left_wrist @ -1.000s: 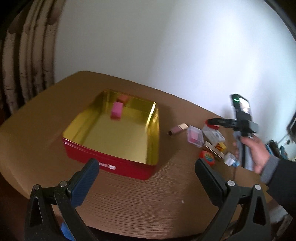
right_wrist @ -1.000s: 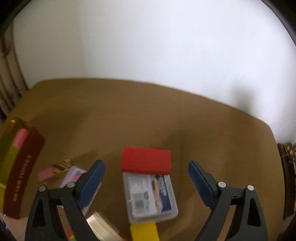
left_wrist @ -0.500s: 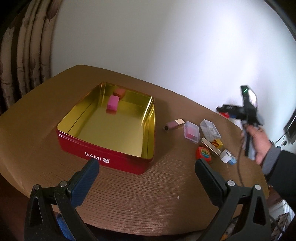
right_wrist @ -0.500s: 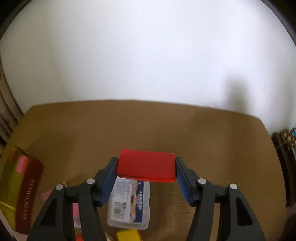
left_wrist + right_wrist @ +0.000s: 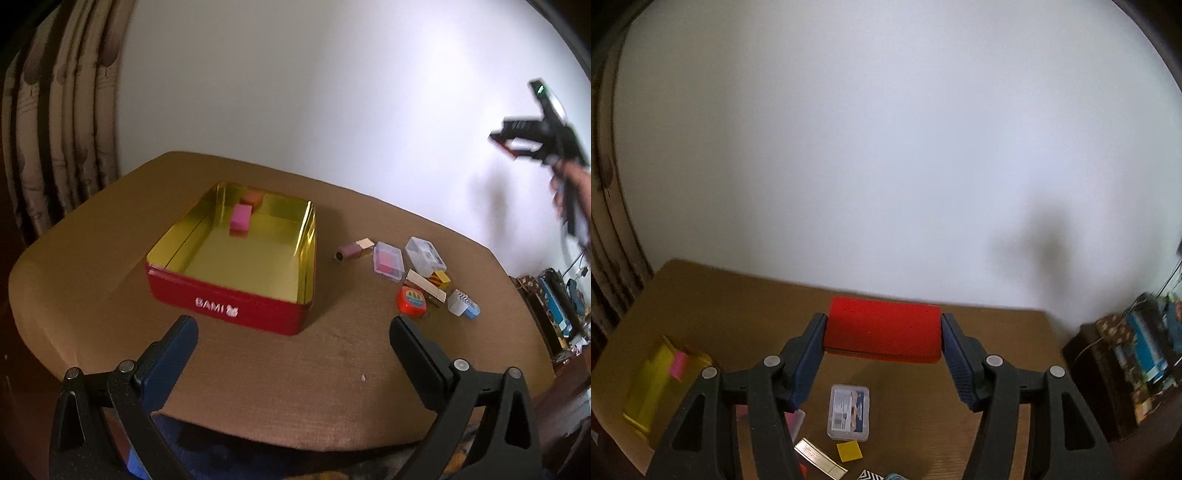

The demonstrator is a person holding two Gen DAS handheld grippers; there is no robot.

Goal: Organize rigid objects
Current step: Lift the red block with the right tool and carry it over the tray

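Both views dim-ish indoor light w/ strong fisheye bend and dark vignette at corners. Left wrist view: wall (image 5: 332, 92) brightest upper right, soft grey shadow on it at right; gold inside of tin (image 5: 243, 254) shows glare on its right side; right gripper (image 5: 517, 142) at far right edge motion-blurred. Right wrist view: wall washed out, blurry grey shadow mid right; table edge and tin at lower left smeared; red block (image 5: 882, 330) fairly sharp.
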